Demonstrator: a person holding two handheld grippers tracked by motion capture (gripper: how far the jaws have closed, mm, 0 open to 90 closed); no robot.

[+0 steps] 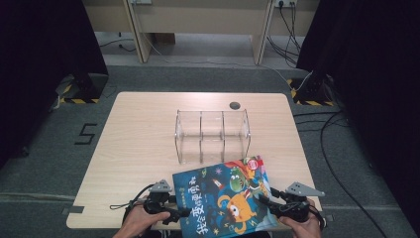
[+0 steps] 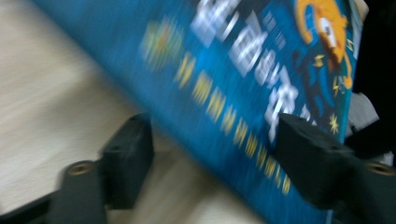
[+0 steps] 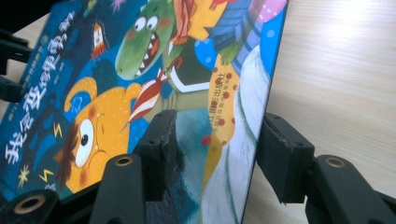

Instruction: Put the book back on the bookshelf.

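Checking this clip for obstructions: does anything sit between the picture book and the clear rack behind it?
Nothing visible does. The blue illustrated picture book, straddled by both claws, lies just in front of the clear acrylic three-slot rack, with bare light wooden table around.

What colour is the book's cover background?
Blue, on the children's book; clearest in the high view.

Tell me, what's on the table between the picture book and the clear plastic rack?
Nothing. In the high view, only bare table separates the picture book from the clear rack.
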